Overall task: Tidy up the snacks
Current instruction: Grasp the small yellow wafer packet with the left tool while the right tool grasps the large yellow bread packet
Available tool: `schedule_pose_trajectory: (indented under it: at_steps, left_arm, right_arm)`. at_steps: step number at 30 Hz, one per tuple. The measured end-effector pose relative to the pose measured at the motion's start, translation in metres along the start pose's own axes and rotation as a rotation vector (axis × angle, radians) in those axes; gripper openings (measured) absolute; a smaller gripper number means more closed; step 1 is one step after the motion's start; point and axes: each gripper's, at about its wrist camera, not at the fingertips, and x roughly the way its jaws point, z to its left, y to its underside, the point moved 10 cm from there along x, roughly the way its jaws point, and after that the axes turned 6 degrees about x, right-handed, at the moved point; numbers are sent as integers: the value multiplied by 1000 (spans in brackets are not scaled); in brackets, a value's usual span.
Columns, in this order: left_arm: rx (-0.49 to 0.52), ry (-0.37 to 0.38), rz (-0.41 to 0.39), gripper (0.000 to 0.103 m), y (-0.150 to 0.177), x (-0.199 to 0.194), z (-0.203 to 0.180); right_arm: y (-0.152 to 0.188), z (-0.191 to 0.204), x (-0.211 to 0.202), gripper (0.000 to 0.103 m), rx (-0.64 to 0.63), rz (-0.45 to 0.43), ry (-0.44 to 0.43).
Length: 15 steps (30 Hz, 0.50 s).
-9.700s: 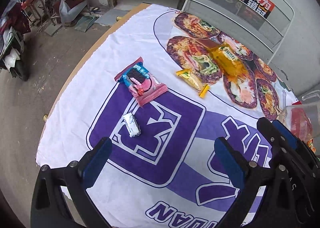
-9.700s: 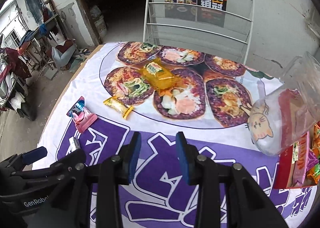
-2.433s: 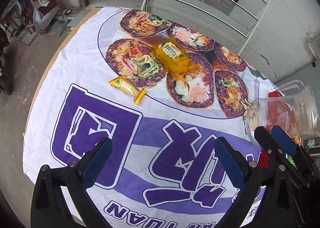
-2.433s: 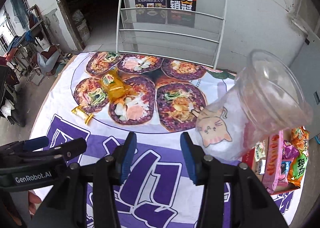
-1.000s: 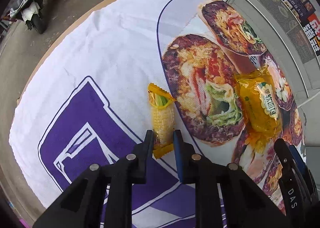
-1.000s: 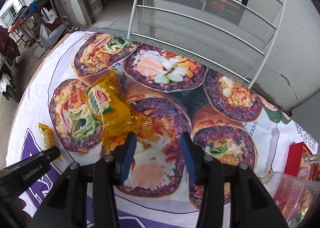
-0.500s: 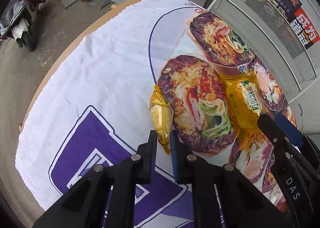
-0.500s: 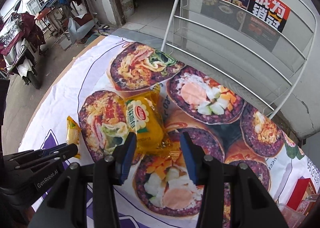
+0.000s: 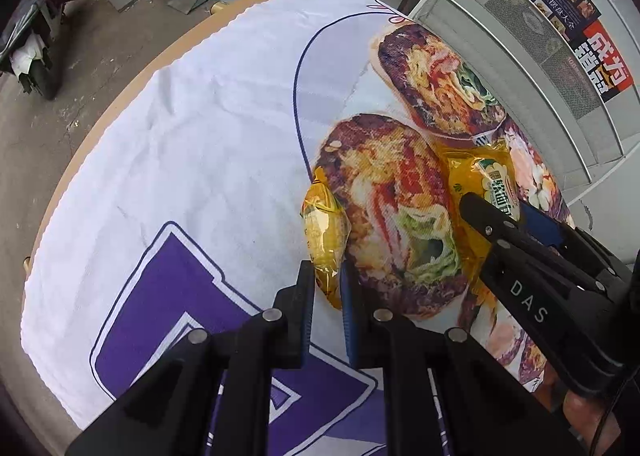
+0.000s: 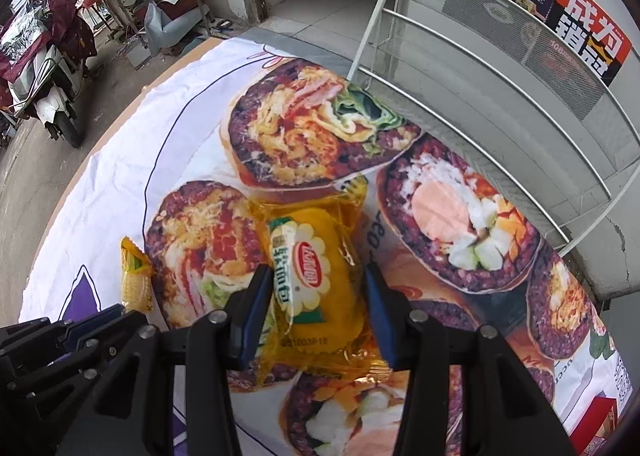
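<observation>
My left gripper point(image 9: 325, 288) is shut on the near end of a small yellow corn snack packet point(image 9: 325, 234), which lies along the printed cloth point(image 9: 192, 160). The packet also shows in the right wrist view point(image 10: 135, 276). My right gripper point(image 10: 316, 296) is open, its blue-padded fingers point(image 10: 256, 296) straddling a larger yellow bread packet point(image 10: 316, 288) that lies flat on the cloth. The bread packet shows in the left wrist view point(image 9: 486, 184), partly hidden behind the right gripper.
A white wire display rack point(image 10: 500, 68) with posters stands at the table's far edge. The table's wooden left edge point(image 9: 100, 128) drops to a concrete floor. A red snack box corner point(image 10: 596, 420) shows at the right.
My left gripper has closed on the corn packet's end and lifted it a little. My right gripper has moved forward and down so its open fingers now straddle the bread packet.
</observation>
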Motion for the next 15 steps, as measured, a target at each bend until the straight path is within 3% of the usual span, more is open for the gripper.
schedule_pose_trajectory:
  at_steps: [9,12,15]
  left_arm:
    - [-4,39,54,15,-1,5,-5]
    - [-4,33,61,23,-5,8,-8]
    - [-3,22,50,23,-14,11,-11]
  right_arm:
    - [-3,2,5,46,4,8,-8]
    - [-7,5,11,46,4,15,-19]
    - [-8,5,16,46,7,26,-25]
